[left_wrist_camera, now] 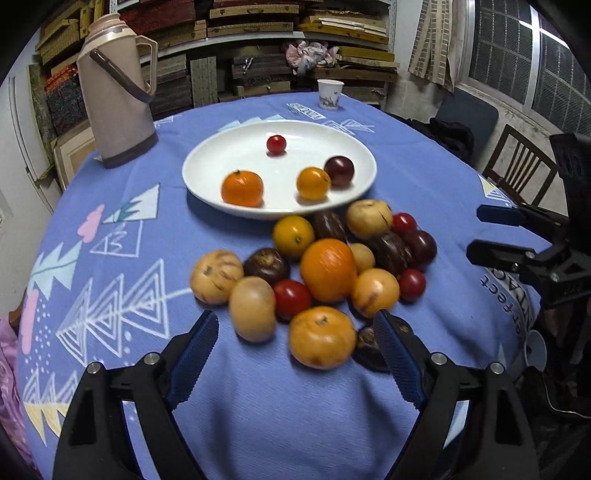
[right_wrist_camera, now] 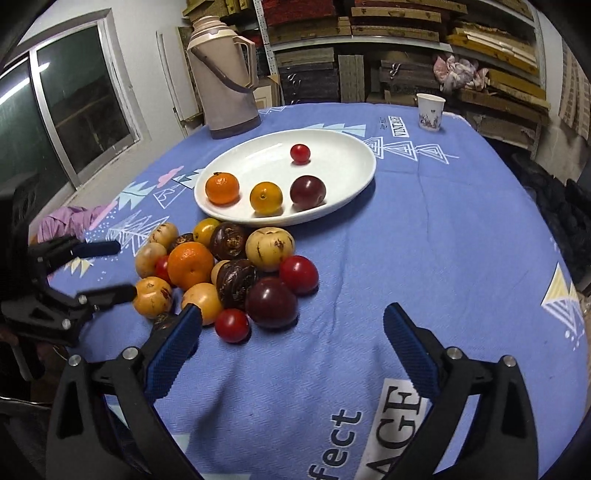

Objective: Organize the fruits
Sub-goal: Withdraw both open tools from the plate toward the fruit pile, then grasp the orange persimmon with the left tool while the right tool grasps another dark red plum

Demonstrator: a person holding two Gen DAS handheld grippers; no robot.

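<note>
Both claws, left claw (left_wrist_camera: 295, 334) and right claw (right_wrist_camera: 291, 325), gaping, angled down beside fruit pile (left_wrist_camera: 317, 273).

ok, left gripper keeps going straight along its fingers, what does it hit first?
Probably the orange-yellow fruit at the pile's near edge, lying between the open left gripper fingers; depth is unclear.

A home storeroom: shelves (left_wrist_camera: 295, 33) stacked with boxes behind a cloth-covered table (left_wrist_camera: 258, 406).

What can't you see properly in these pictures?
- Dark fruit, left wrist view: partly behind the left tongs finger.
- Paper cup pattern, right wrist view: too small.
- Printed words on the tablecloth: cut off by the bottom edge.
- Heap's bottom fruits: covered by others.
</note>
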